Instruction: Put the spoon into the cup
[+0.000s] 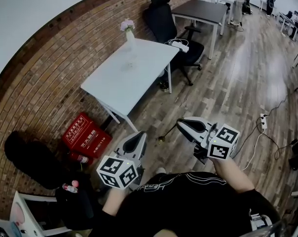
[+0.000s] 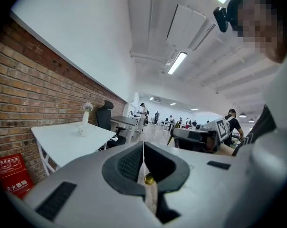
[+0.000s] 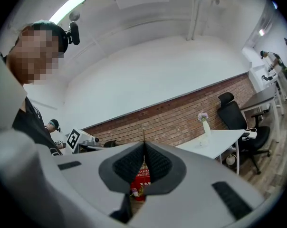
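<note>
A white table (image 1: 139, 70) stands against the brick wall, some way ahead of both grippers. On it are a white vase with pale flowers (image 1: 129, 32) and a small clear cup (image 1: 128, 63) just in front of the vase. The cup (image 2: 80, 131) also shows small in the left gripper view. No spoon is in any view. My left gripper (image 1: 138, 138) is held near the person's waist, shut, with nothing between its jaws (image 2: 143, 144). My right gripper (image 1: 181, 124) is held level beside it, also shut and empty (image 3: 144, 144).
A red crate (image 1: 87, 137) and a black bag (image 1: 33, 159) lie by the wall left of the table. A black office chair (image 1: 164, 19) and a dark desk (image 1: 201, 9) stand beyond it. A power strip with cable (image 1: 262, 121) lies on the wood floor at the right.
</note>
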`<state>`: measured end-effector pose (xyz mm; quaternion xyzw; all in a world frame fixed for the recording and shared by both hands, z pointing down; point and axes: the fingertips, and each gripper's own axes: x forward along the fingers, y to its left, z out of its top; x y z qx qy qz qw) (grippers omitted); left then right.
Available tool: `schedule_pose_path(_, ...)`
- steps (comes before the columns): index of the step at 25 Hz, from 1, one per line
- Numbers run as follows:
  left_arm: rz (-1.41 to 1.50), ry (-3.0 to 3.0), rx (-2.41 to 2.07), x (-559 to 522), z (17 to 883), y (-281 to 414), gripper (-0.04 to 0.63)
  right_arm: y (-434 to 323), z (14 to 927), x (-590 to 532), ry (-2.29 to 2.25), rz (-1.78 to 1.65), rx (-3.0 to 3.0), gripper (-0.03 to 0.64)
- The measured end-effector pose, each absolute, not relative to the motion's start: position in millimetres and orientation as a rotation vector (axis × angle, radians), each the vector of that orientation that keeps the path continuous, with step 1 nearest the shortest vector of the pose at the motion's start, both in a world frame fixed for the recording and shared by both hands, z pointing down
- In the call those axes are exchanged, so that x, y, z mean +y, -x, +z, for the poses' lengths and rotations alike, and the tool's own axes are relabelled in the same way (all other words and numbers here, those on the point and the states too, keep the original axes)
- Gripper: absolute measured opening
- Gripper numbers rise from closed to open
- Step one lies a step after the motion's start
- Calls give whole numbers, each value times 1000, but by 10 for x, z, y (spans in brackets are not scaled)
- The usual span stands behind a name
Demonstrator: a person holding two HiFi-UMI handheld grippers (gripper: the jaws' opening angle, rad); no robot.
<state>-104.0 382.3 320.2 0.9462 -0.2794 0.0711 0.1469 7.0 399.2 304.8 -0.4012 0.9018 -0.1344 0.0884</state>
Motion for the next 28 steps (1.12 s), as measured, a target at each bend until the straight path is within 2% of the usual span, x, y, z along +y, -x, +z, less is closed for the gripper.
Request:
schedule_pose_path(15, 219, -2723, -769, 3394, 3337, 859, 8, -287, 3172, 3561, 1236, -417, 2669, -1)
schedule_pose_path(28, 224, -2696, -739, 1770, 3507, 672, 8, -487, 3342, 1971, 1267, -469, 2651, 0)
